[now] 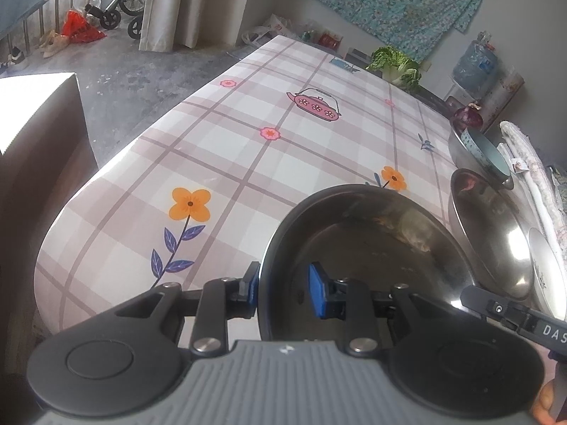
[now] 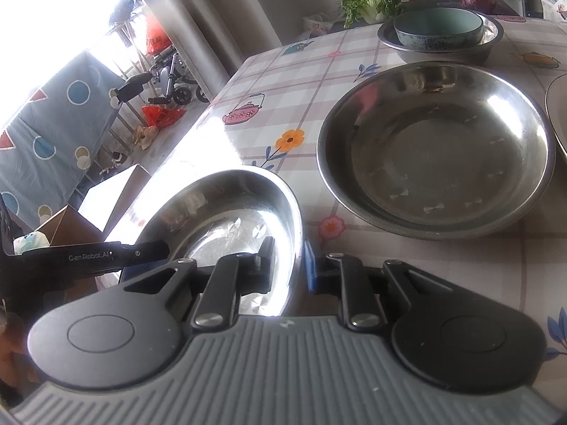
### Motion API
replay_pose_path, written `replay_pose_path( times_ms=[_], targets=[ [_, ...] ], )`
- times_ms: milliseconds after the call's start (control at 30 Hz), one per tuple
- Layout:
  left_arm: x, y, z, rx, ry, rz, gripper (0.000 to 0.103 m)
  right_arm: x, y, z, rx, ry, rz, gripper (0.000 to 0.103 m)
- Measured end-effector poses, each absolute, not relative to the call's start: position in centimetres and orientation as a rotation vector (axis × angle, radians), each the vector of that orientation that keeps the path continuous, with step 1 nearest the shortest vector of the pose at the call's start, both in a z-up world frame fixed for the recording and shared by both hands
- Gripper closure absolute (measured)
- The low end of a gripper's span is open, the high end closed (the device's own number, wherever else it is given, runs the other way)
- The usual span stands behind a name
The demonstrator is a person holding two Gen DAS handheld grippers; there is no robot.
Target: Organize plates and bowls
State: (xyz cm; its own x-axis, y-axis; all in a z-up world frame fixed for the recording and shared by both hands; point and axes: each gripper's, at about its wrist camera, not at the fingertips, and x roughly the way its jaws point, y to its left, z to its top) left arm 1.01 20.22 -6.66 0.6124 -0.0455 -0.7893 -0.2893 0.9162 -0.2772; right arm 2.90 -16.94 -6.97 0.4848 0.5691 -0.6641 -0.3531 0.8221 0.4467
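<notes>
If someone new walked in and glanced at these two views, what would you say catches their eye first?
Probably the steel bowl at the near table edge, with the left gripper and the right gripper each closed over its rim from opposite sides. Just beyond it sits a wide steel basin on the plaid tablecloth. Farther back, a teal bowl is nested in another steel bowl, with a leafy cabbage behind.

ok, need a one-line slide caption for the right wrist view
Both grippers, right gripper and left gripper, clamp one steel bowl's rim beside a larger steel basin on the plaid tablecloth.
</notes>
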Motion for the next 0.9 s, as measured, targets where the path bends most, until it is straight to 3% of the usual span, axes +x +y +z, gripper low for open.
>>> replay_pose_path(
  times_ms=[900],
  targets=[
    [0.57, 20.17, -6.58, -0.402, 0.914, 0.137, 0.073, 2.86, -16.77, -7.02, 0.25, 0.904, 0.571, 0.085]
  ],
)
